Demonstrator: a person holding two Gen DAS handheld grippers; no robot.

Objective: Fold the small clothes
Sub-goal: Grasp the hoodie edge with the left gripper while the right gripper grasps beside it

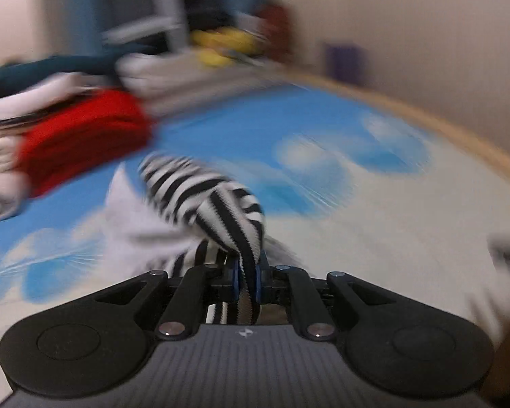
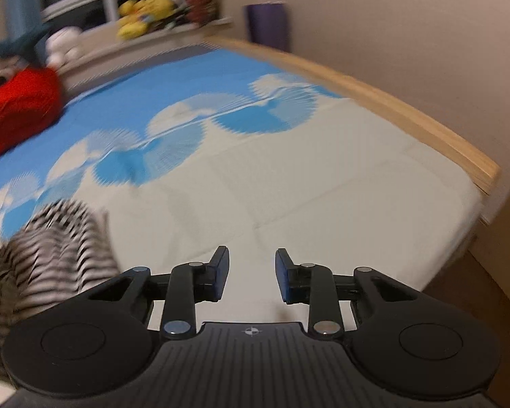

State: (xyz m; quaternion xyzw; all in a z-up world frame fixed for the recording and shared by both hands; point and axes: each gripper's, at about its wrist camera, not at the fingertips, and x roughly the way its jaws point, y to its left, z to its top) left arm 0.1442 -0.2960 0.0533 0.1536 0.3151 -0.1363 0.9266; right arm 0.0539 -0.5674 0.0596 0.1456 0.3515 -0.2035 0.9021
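My left gripper [image 1: 247, 280] is shut on a black-and-white striped garment [image 1: 204, 193], which bunches up and trails forward over the blue-and-white bedsheet [image 1: 323, 129]. The view is motion-blurred. In the right wrist view my right gripper [image 2: 251, 273] is open and empty above the white part of the sheet [image 2: 323, 187]. The striped garment [image 2: 51, 248] shows blurred at its lower left, apart from the right fingers.
A pile of clothes with a red garment [image 1: 81, 139] on top lies at the left of the bed; it also shows in the right wrist view [image 2: 17, 105]. A wooden bed edge [image 2: 391, 102] runs along the right by the wall. Yellow toys [image 2: 142, 13] sit on a far ledge.
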